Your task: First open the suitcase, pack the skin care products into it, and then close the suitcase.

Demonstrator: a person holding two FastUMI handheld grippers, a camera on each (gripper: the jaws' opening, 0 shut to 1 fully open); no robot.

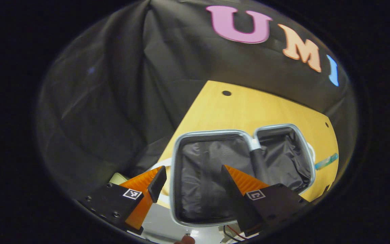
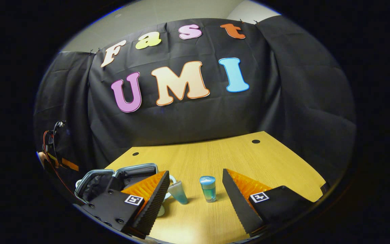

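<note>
My left gripper [image 1: 190, 184] hangs with its 2 fingers spread wide and nothing between them, poised above the open suitcase [image 1: 215, 176]. My right gripper [image 2: 195, 189] is likewise spread wide and holds nothing; it hovers over the wooden table [image 2: 215, 156], with the products on the tabletop ahead, in line with the gap between its fingers.

The suitcase lies flat and opened out on the table, 2 shells side by side with pale rounded rims, each lined with crinkled dark fabric. A dark strip runs down the join between the halves. I see nothing lying in either half.

The right gripper view brings out the skin care products: a small blue bottle [image 2: 208, 188] with a pale cap standing upright, and just beside it, to its left, a teal tube [image 2: 178, 194] tilted over. They sit apart from each other, to the right of the suitcase [image 2: 120, 176], which shows at the left edge of that view, partly behind my finger.

The left gripper view looks straight down into both linings, and past the far shell a teal tube [image 1: 326, 162] lies at the table's edge [image 1: 249, 105].
</note>
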